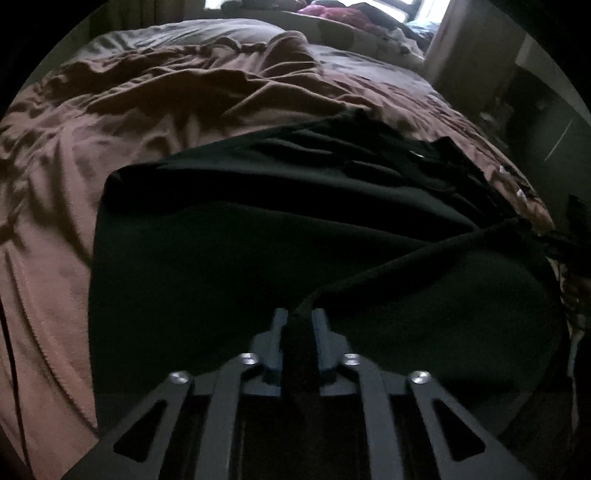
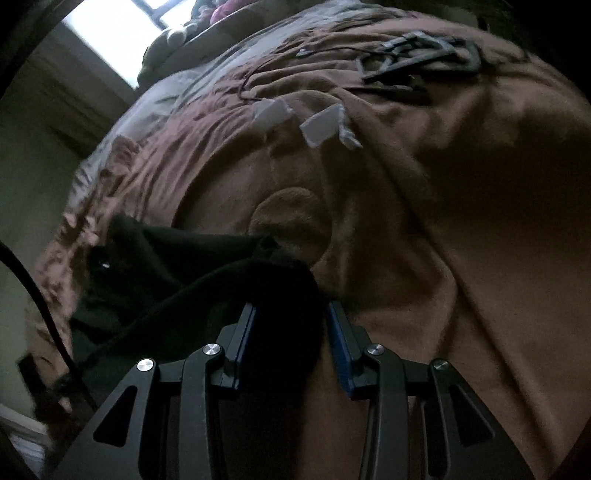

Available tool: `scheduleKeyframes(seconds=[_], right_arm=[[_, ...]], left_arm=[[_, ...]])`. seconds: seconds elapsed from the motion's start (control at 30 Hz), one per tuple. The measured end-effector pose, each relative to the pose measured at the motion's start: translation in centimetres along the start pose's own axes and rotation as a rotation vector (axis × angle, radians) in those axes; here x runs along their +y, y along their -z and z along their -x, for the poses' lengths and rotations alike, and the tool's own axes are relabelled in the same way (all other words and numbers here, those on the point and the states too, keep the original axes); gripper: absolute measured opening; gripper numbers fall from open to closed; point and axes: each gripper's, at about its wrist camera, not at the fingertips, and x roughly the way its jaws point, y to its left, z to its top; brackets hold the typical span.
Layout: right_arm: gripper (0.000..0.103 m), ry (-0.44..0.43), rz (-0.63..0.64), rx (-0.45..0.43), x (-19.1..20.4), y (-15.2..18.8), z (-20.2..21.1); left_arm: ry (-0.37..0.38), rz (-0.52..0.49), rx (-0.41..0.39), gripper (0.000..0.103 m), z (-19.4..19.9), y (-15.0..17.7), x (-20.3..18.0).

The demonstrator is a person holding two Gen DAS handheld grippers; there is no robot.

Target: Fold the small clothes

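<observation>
The black garment lies spread over a rumpled brown bedspread, and the left gripper is pinched tight on a fold of its near edge. The right gripper holds a thick bunch of the same dark cloth between its partly parted jaws. Beyond it on the bedspread lie white paper scraps and a dark tangle of straps.

Plain black garment, no print, spread over brown bedding, unpatterned, paler pinkish where light catches creases. Black claws: left claw with dark grey fingers, right claw with blue pads. White paper scraps and dark grey strap-like item on brown. Magenta bundle far back.
</observation>
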Motion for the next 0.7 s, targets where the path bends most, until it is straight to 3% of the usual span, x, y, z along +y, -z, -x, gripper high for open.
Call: scheduleKeyframes(seconds=[0.07,0.13,0.3,0.47,0.57,0.63,0.7], right_arm=[[0.003,0.06,0.033,-0.037,0.7,-0.4,0.1],[0.0,0.131,0.077,-0.083,1.8,-0.6,1.0],[0.0,0.217,0.231,-0.205,5.3,-0.1,3.0],[0.001,0.21,0.183,-0.148,5.2,-0.2,2.0],[0.004,0.19,0.162,-0.159,5.2,0.3,2.5],[0.004,0.177,0.167,-0.164,4.8,0.6,3.0],[0.004,0.189,0.18,-0.185,4.6,1.7,4.4]], left_arm=[[-0.006,0.052,-0.011,0.01,1.0,0.3,0.1],[-0.012,0.072,-0.024,0.009,2.0,0.7,-0.1],[-0.037,0.048,-0.047,0.009,3.1,0.5,-0.3],[-0.035,0.047,0.011,0.013,1.0,0.2,0.2],[-0.037,0.052,-0.002,0.02,1.2,0.1,0.5],[-0.057,0.06,-0.007,0.033,1.6,0.3,0.7],[-0.068,0.089,-0.024,0.039,2.6,0.6,1.1]])
